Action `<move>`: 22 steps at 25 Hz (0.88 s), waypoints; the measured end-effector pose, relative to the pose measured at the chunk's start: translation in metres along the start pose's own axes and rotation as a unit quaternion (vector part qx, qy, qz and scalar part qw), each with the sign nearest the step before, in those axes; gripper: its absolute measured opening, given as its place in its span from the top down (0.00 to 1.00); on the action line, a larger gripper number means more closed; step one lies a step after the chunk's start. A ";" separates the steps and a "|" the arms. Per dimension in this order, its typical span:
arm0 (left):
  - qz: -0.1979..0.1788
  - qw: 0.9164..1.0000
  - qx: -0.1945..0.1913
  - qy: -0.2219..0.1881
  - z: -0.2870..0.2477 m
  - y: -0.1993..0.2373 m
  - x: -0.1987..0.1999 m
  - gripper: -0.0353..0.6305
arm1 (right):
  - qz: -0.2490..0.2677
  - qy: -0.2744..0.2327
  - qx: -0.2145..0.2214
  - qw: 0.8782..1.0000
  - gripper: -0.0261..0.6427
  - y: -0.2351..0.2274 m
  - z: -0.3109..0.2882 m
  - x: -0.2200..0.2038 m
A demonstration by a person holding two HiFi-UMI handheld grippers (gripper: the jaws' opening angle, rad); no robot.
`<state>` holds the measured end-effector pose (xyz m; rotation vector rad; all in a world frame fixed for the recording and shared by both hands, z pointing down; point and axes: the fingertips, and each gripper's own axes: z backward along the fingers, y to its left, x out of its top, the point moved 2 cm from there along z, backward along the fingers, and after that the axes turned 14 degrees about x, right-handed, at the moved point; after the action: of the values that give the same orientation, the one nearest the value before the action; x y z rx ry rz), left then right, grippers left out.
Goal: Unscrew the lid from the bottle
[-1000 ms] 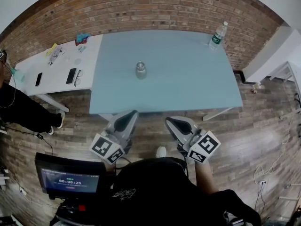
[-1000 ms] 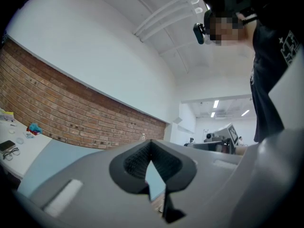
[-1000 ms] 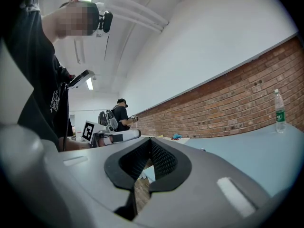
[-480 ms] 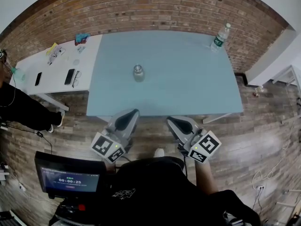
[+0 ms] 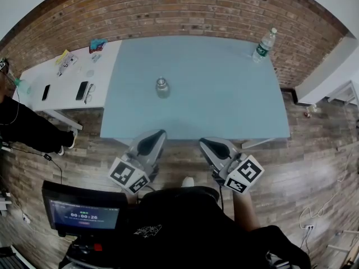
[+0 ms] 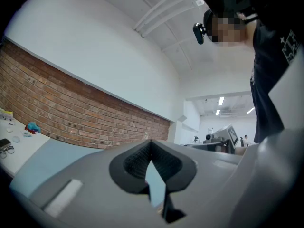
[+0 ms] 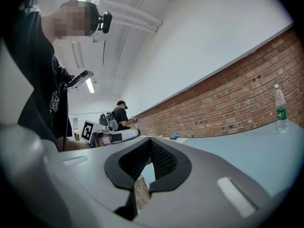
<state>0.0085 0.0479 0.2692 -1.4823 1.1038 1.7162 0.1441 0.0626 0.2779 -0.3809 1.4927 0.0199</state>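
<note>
Left gripper and right gripper hang clenched and empty, short of the table. Unless the jaws part first, they may topple the small bottle.

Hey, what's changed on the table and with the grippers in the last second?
The table looms slightly nearer, so the person seems to be stepping toward it. The small bottle stands where it was on the table. The left gripper and right gripper are shut and empty as before.
</note>
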 end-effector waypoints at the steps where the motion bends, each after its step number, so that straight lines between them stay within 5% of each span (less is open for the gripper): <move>1: 0.001 1.000 0.000 0.000 0.000 -0.001 -0.001 0.95 | -0.001 0.001 0.000 1.000 0.96 0.000 0.000 -0.001; 22: 0.008 1.000 0.001 0.011 0.001 -0.006 -0.001 0.95 | -0.011 0.009 0.000 1.000 0.96 0.001 0.006 0.001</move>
<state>0.0135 0.0516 0.2687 -1.4982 1.1320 1.7138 0.1499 0.0644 0.2767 -0.3975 1.5069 -0.0011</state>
